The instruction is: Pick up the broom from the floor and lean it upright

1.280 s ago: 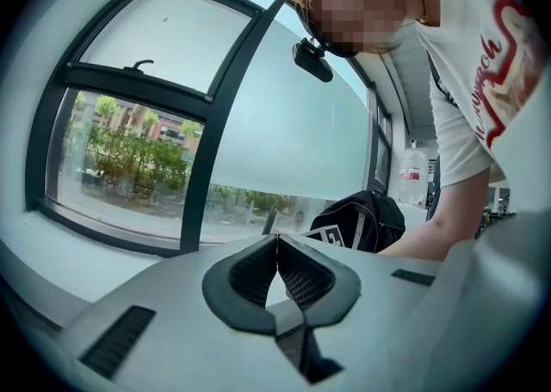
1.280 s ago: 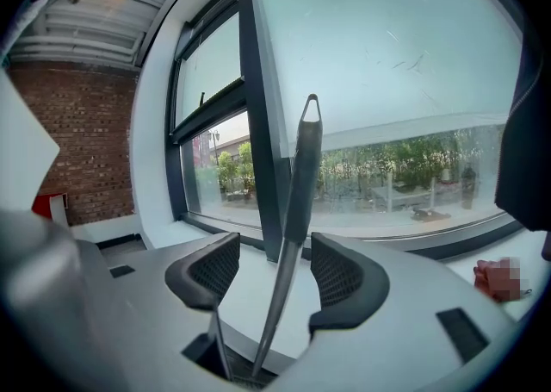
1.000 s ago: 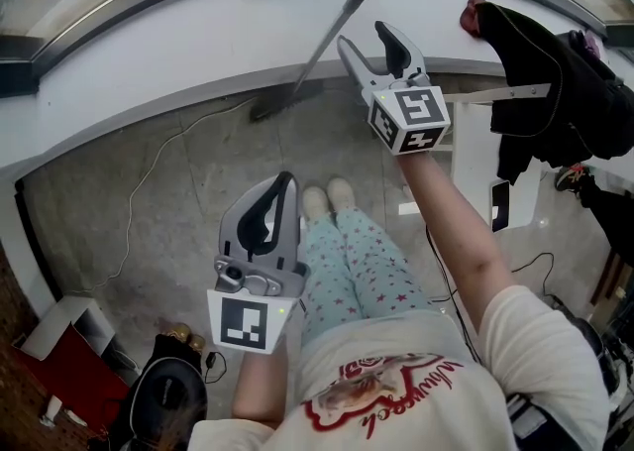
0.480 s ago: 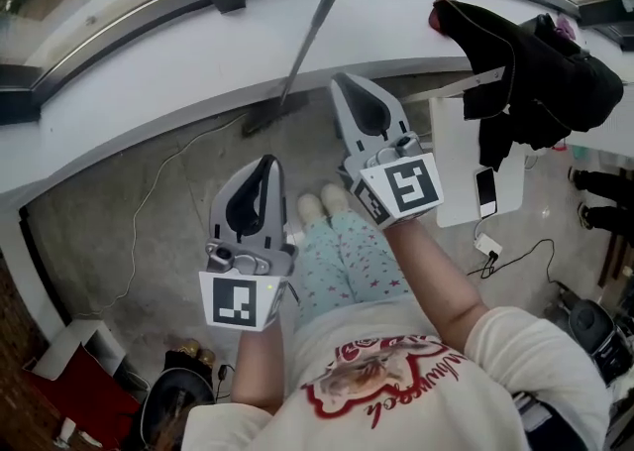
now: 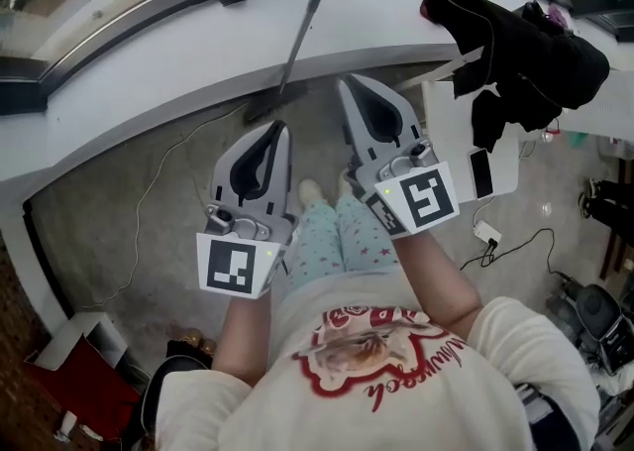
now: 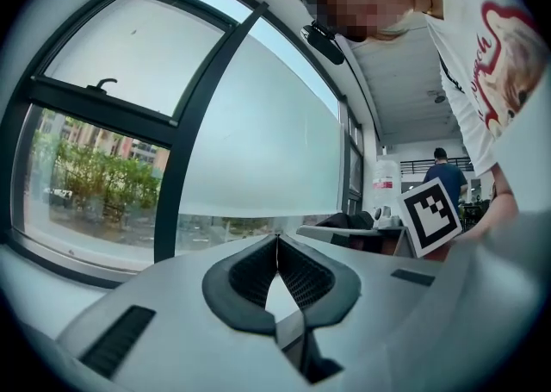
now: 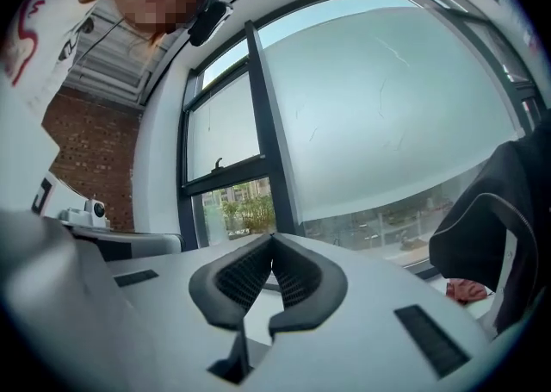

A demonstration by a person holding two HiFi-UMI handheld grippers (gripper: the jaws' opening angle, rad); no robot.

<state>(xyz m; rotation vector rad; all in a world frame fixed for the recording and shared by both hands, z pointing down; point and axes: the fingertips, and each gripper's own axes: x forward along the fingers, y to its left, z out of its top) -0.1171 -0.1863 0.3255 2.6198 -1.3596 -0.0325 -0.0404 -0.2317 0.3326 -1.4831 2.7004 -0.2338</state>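
Note:
The broom (image 5: 302,33) leans upright against the white window ledge (image 5: 149,72), its head (image 5: 269,106) on the concrete floor and its handle tip near the window frame. Neither gripper touches it. In the head view my right gripper (image 5: 347,84) is held up just right of the broom head; its jaws have just been closing and meet with nothing between them. My left gripper (image 5: 281,128) hangs beside it, shut and empty too. Both gripper views look level at the window, with the left jaw tips (image 6: 276,236) and the right jaw tips (image 7: 272,236) pressed together.
Dark clothing (image 5: 525,43) lies heaped on the ledge at the right, over a white table (image 5: 451,132) with a phone (image 5: 481,173). A thin cable (image 5: 149,191) runs across the floor at the left. A red box (image 5: 69,380) and black gear sit at the bottom left.
My right gripper has let go near the broom handle, shut its open jaws and drawn back and up toward my body. The left gripper rose a little. The broom stays leaning.

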